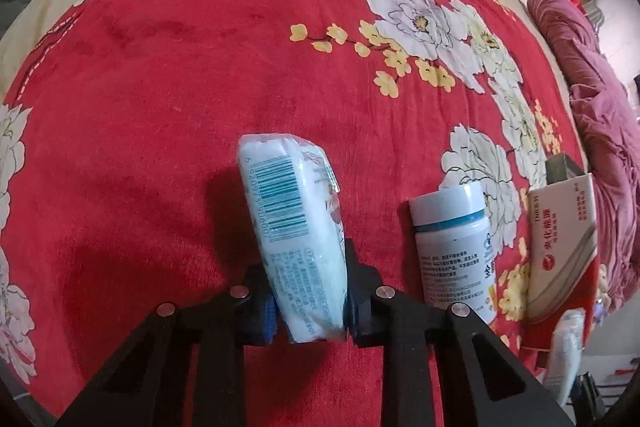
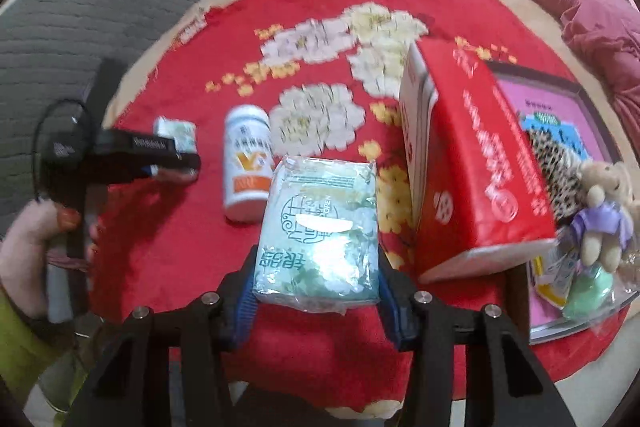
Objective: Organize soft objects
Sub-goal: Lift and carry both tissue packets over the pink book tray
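A pale blue tissue pack (image 1: pixel 288 203) with a barcode stands on its edge on the red flowered blanket (image 1: pixel 200 47). My left gripper (image 1: pixel 306 279) is shut on its lower end, with a pad pressed against each side. In the right wrist view this left gripper (image 2: pixel 176 163) shows at the left with the small pack (image 2: pixel 178 133), held by a hand (image 2: pixel 28 247). My right gripper (image 2: pixel 318 283) is shut on a green-and-white flowered tissue pack (image 2: pixel 320 227), which lies flat between the fingers above the blanket.
A white bottle (image 1: pixel 456 251) (image 2: pixel 248 163) stands between the two packs. A red tissue box (image 2: pixel 472 163) (image 1: pixel 560 247) leans at the right. Behind it, a pink tray (image 2: pixel 552 95) holds a teddy bear (image 2: pixel 604 203) and small packets. A pink quilt (image 1: pixel 592 107) lies bunched at the far right.
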`<control>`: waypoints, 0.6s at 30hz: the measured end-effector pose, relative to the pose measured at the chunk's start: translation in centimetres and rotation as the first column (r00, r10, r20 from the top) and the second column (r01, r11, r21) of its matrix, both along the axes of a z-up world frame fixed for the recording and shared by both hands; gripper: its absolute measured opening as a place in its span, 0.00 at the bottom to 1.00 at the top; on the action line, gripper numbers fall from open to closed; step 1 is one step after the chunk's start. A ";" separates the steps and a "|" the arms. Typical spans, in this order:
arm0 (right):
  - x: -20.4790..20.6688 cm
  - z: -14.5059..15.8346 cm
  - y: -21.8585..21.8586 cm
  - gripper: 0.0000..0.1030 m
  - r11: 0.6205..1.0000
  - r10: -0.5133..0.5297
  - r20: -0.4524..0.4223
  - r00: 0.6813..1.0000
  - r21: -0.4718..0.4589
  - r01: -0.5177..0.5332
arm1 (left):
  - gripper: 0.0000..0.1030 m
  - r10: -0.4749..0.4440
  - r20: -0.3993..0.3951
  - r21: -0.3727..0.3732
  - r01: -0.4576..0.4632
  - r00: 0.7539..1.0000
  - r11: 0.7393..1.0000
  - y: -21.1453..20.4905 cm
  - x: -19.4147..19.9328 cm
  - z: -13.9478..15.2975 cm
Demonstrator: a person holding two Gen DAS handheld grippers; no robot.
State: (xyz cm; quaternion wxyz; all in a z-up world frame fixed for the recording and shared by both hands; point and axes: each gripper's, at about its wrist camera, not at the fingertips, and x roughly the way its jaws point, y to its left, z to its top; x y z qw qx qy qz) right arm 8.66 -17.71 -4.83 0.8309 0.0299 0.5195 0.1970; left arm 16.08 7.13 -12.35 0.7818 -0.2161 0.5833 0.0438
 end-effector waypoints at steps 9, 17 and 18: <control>-0.2 3.2 -1.0 0.49 0.999 -0.018 0.061 0.998 0.042 0.015 | 0.23 -0.029 0.071 -0.012 0.030 0.997 0.999 -0.5 -1.5 3.0; -0.4 6.4 -5.3 0.49 0.990 -0.120 0.116 0.986 0.082 0.111 | 0.22 -0.171 0.183 0.013 0.171 0.968 0.985 -5.3 -2.0 9.4; -0.3 6.7 -5.8 0.49 0.989 -0.132 0.120 0.984 0.088 0.122 | 0.22 -0.185 0.191 0.009 0.187 0.964 0.982 -5.9 -2.0 9.9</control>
